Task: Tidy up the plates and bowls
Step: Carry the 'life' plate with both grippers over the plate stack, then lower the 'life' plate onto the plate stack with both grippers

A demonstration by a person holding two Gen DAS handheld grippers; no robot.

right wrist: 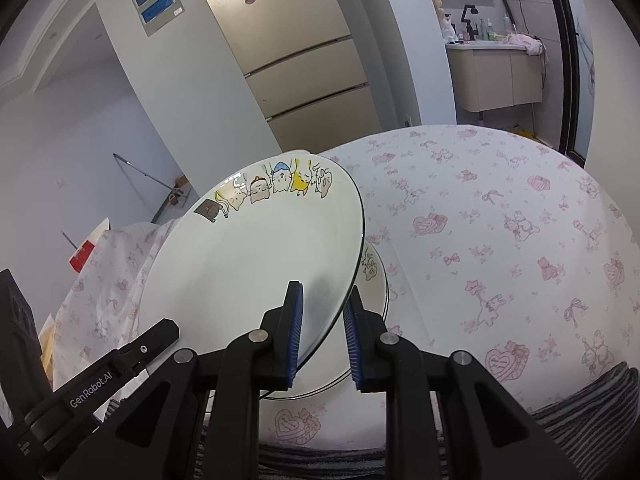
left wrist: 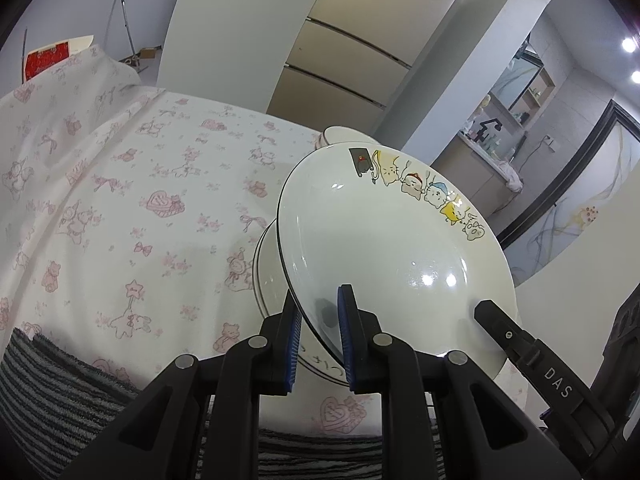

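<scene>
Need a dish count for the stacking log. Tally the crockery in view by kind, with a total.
Plates: 2, the cartoon-cat plate gripped by both claws, and the black-rimmed plate under it on the tablecloth.
Bowls: 1, the white bowl behind them, only its rim showing.
Total: 3

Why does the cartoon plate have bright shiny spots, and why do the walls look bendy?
Left wrist view: ceiling lights bounce off the glossy plate as white glare near the left tool. Right wrist view: the plate shows softer glare beside the right tool; the fisheye lens curves the fridge.
</scene>
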